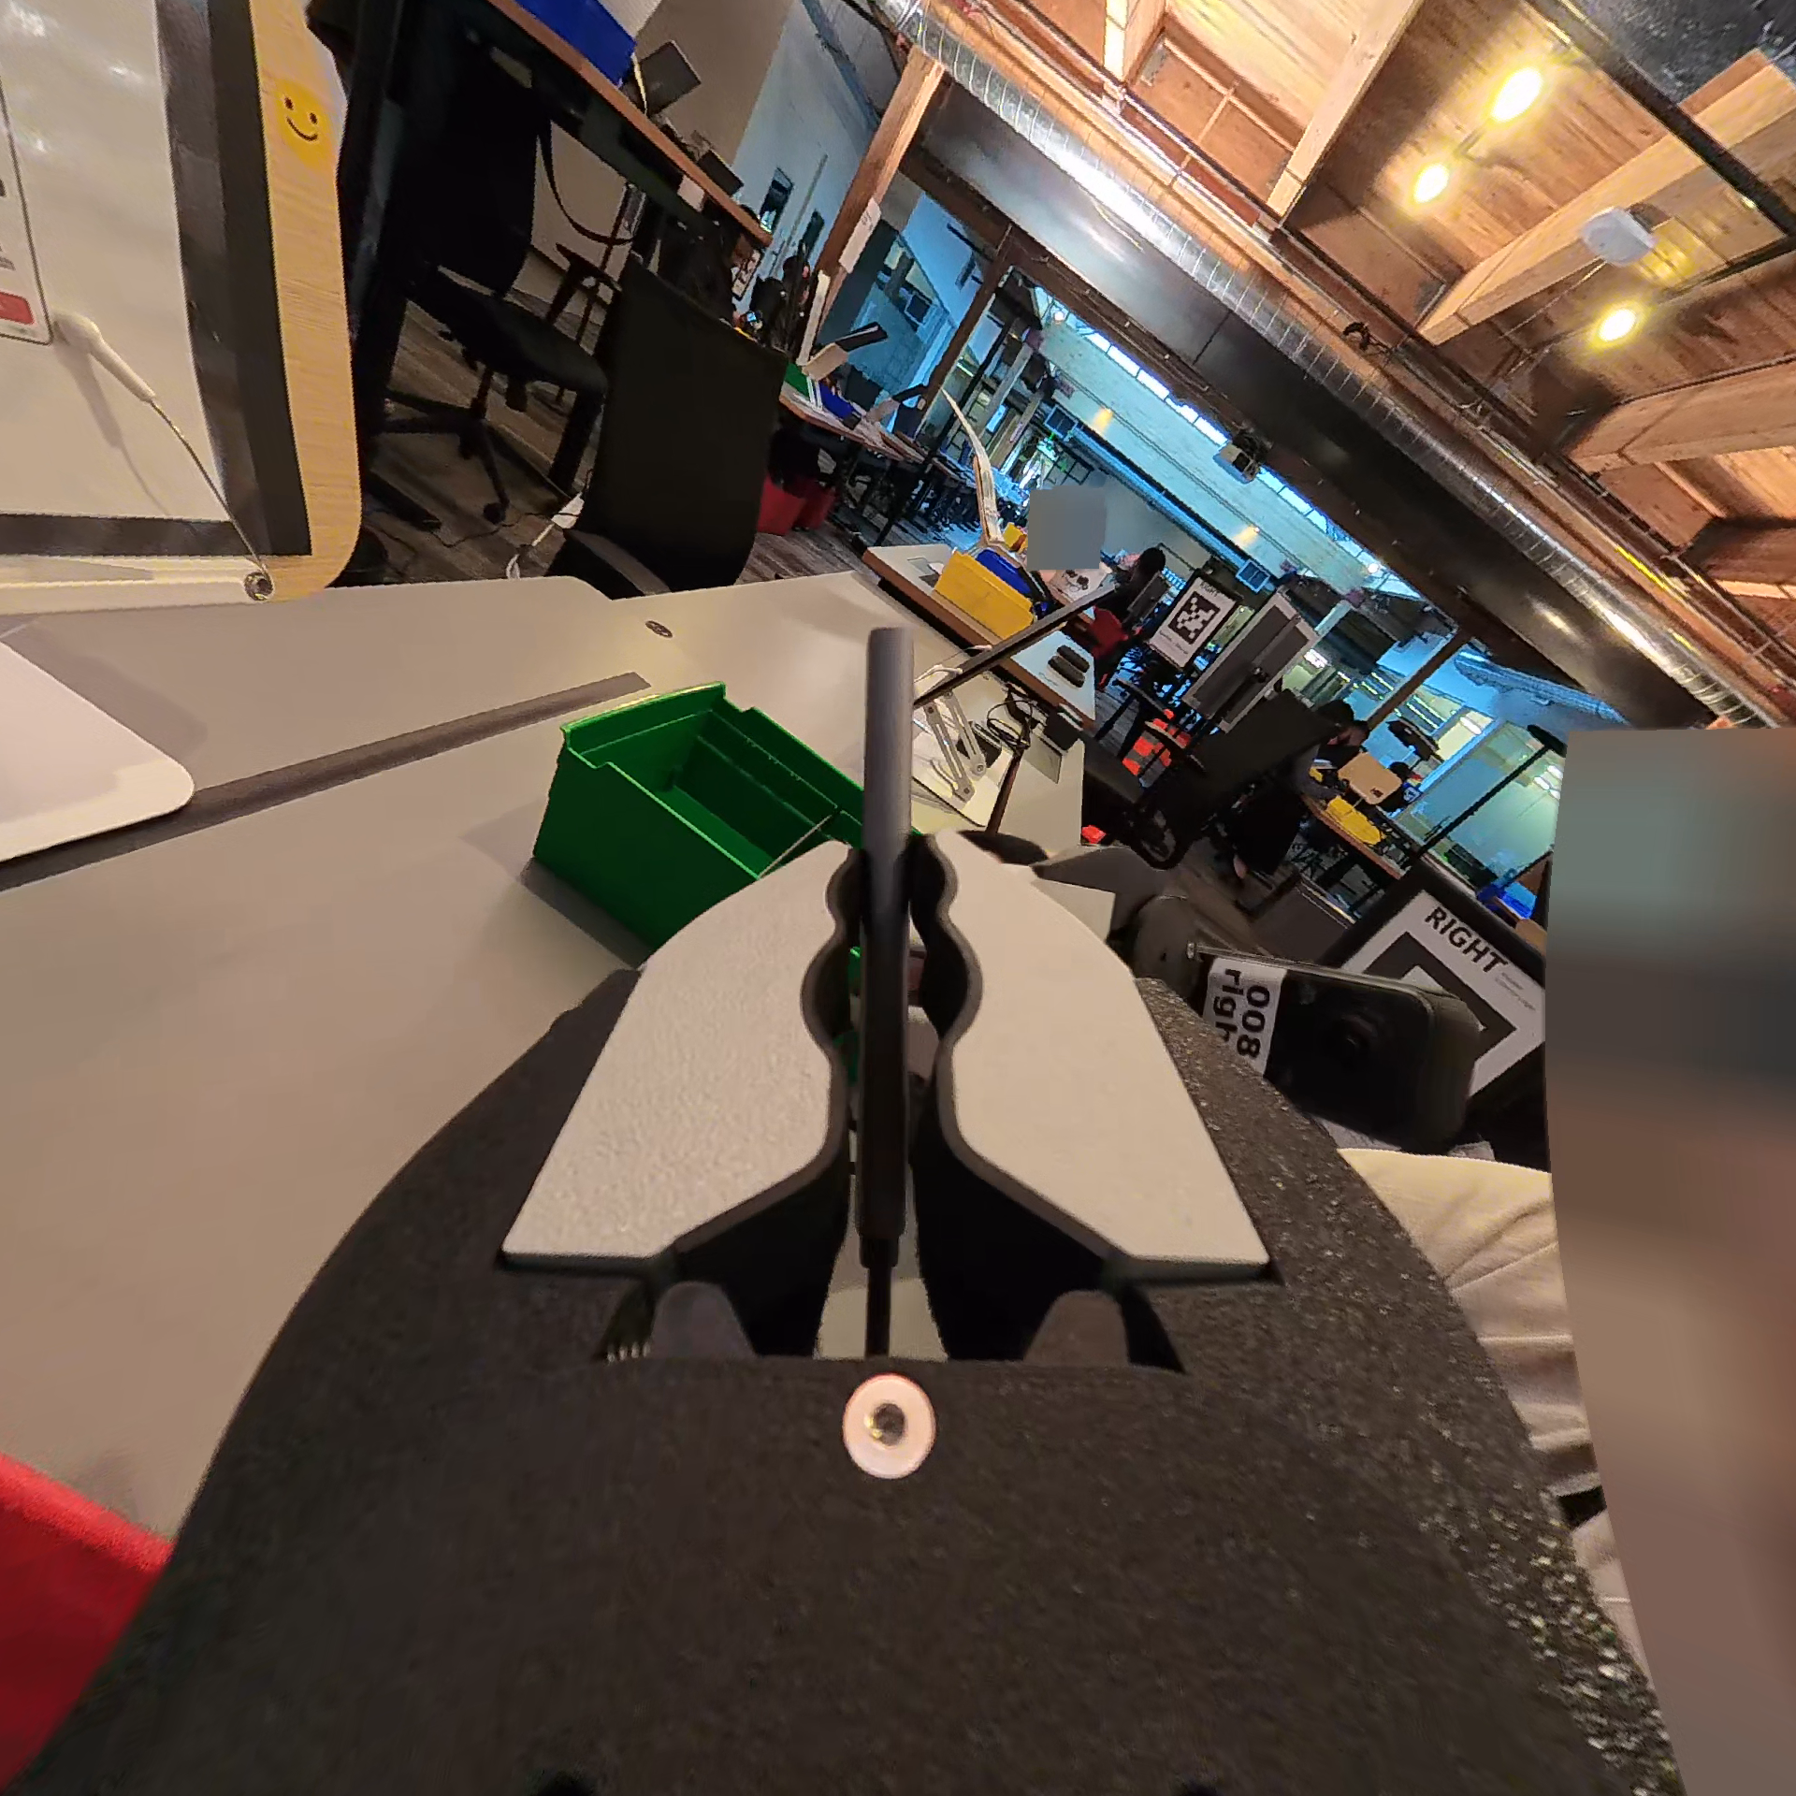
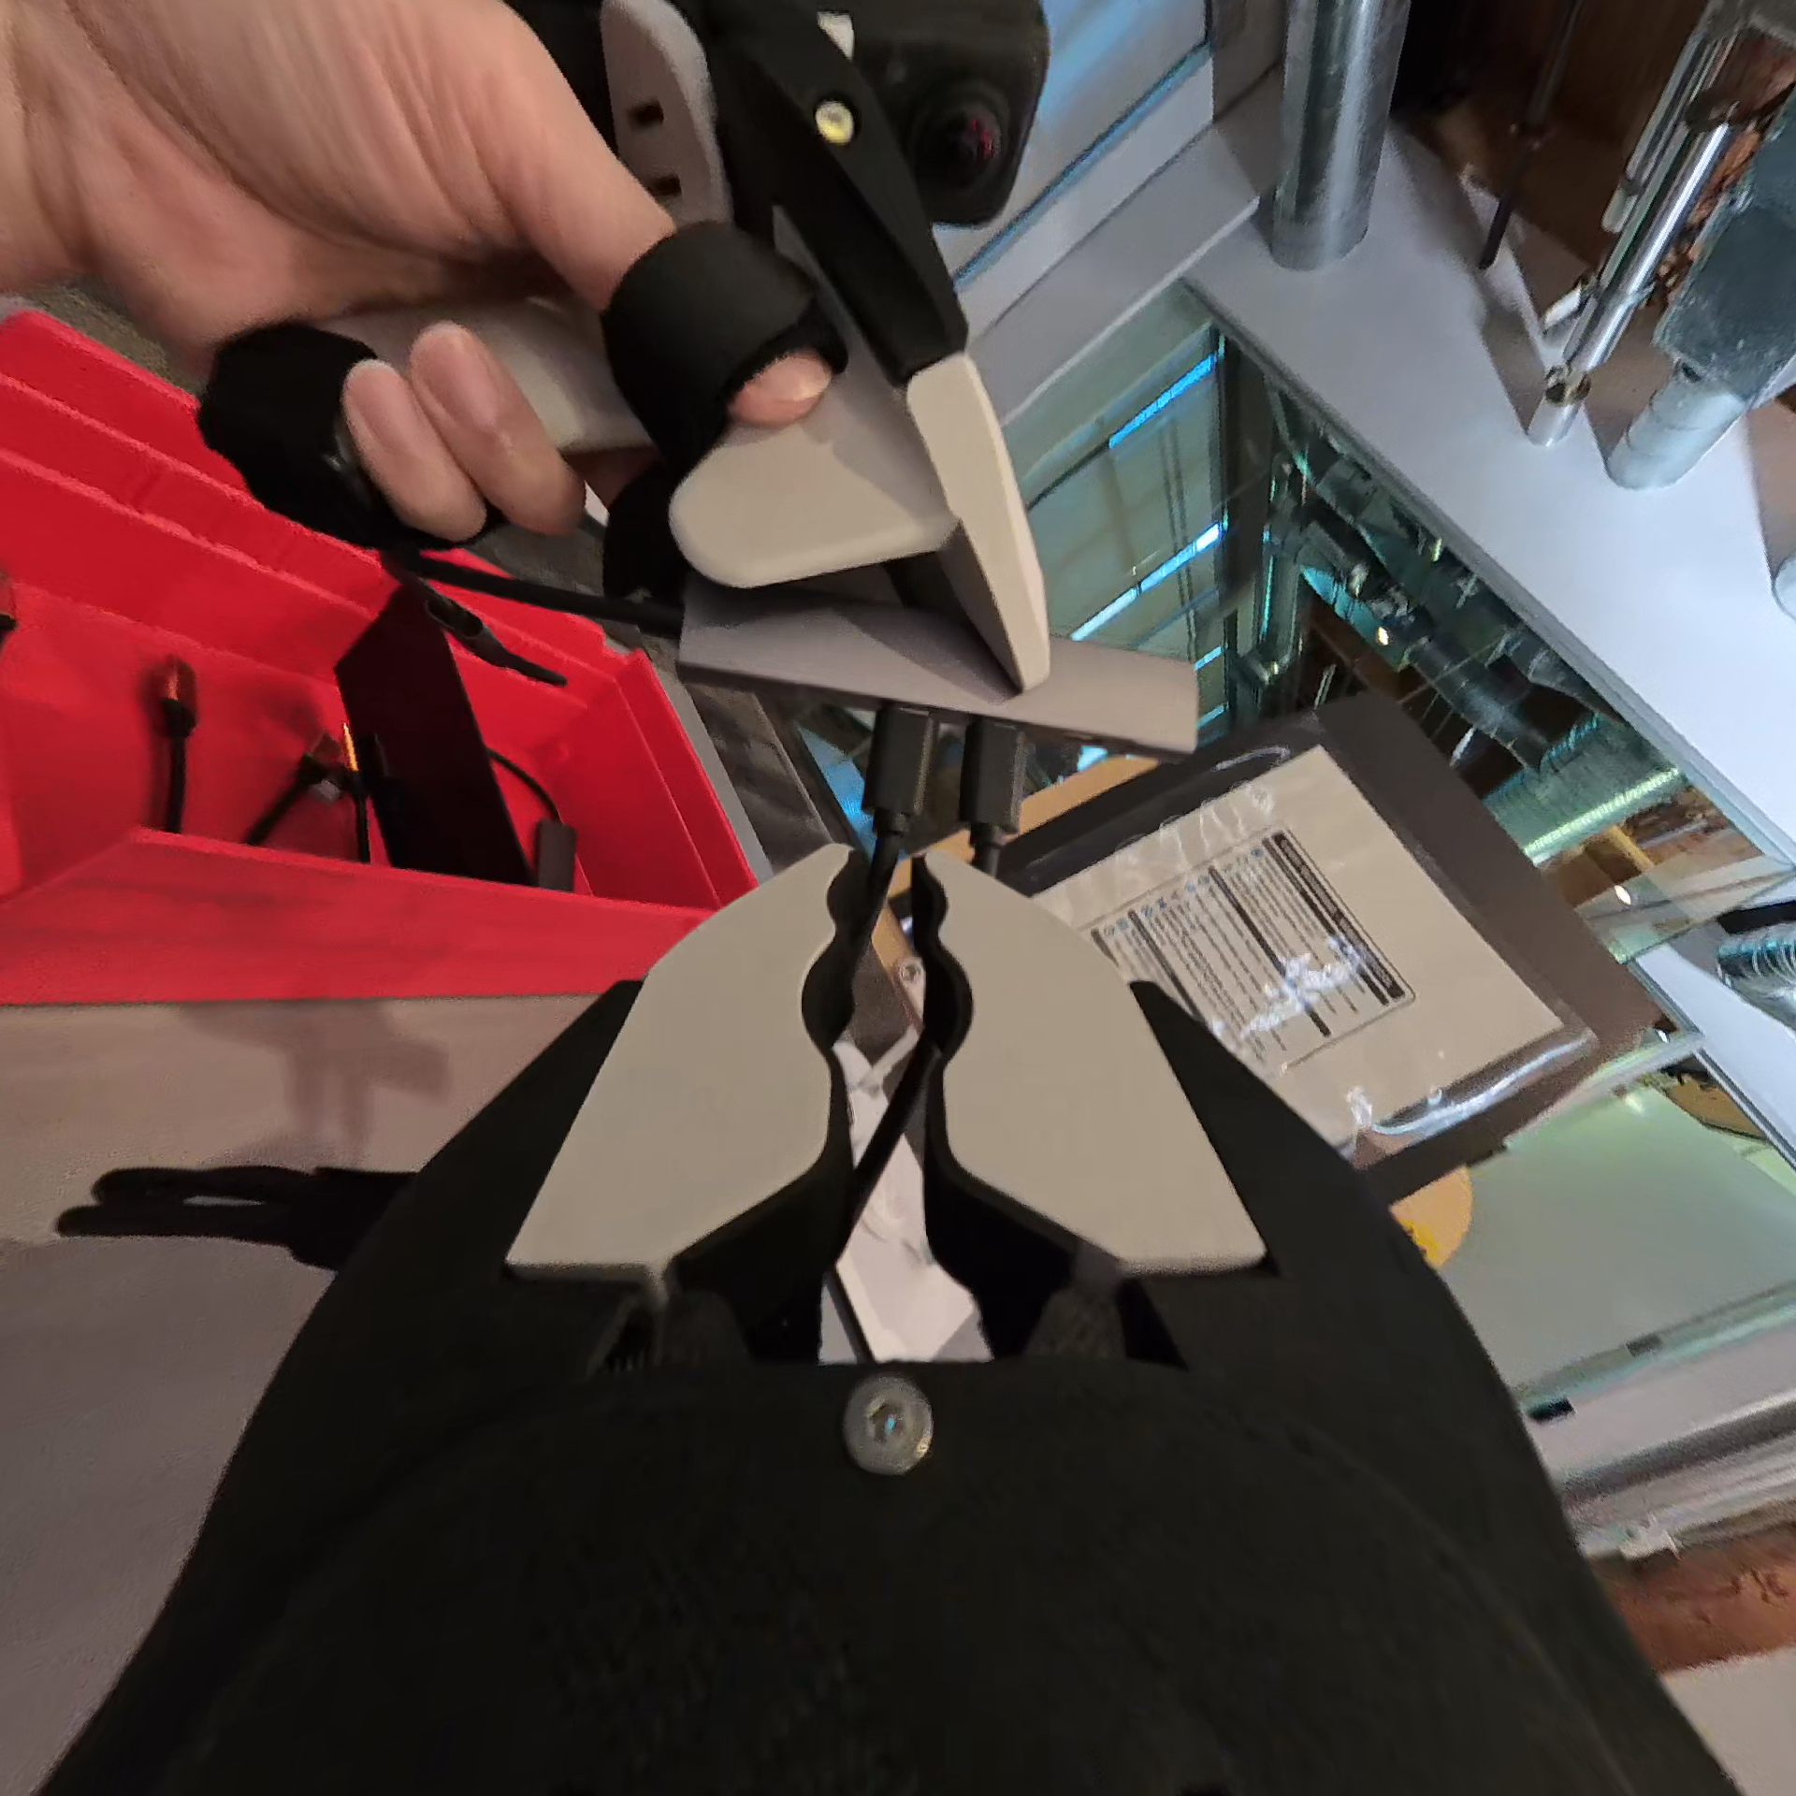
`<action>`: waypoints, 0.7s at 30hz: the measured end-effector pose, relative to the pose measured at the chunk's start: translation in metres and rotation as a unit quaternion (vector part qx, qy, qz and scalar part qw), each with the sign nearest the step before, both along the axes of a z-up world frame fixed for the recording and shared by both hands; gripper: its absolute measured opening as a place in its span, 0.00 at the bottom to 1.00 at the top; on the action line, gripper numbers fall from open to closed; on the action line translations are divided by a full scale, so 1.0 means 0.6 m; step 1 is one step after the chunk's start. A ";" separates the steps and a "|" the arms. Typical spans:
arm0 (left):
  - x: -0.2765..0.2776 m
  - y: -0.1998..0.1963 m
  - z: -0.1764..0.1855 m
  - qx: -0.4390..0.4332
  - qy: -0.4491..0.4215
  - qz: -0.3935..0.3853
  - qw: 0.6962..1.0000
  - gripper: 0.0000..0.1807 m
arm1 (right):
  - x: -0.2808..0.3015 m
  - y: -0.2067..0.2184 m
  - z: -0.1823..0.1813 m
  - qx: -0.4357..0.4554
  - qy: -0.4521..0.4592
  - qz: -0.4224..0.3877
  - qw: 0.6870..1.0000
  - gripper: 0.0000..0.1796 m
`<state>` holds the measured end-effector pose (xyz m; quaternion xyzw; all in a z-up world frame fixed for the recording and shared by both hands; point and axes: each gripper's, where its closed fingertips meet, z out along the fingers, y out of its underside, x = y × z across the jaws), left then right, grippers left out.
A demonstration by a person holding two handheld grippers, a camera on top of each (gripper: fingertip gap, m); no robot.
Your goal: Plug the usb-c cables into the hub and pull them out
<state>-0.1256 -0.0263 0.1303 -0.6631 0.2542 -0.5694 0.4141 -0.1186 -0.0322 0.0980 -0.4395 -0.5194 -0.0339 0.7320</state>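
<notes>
In the right wrist view my left gripper (image 2: 982, 632) comes in from the top, held by a person's hand (image 2: 292, 175). It is shut on a flat grey hub (image 2: 1118, 705). Two black usb-c plugs (image 2: 899, 763) (image 2: 993, 777) sit side by side in the hub's lower edge. My right gripper (image 2: 886, 860) is just below the plugs, its jaws a narrow gap apart. The left plug's thin cable (image 2: 875, 899) runs loosely between them. In the left wrist view my left gripper (image 1: 886, 865) clamps the hub (image 1: 889, 739) edge-on, raised over the table.
A red bin (image 2: 340, 933) at the left holds several more cables and a black device. A green bin (image 1: 680, 816) stands on the grey table (image 1: 243, 1020). A laminated sheet (image 2: 1293, 972) lies to the right. The right gripper's body (image 1: 1361, 1040) shows at the right of the left wrist view.
</notes>
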 end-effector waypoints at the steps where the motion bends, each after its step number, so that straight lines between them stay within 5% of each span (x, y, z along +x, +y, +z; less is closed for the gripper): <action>1: 0.003 0.000 -0.001 0.000 0.002 0.001 1.000 0.05 | 0.000 0.005 -0.004 -0.006 -0.007 -0.010 1.000 0.06; 21: 0.015 -0.018 -0.027 0.052 0.103 -0.003 0.993 0.05 | 0.027 0.018 0.009 0.030 -0.035 -0.071 0.996 0.03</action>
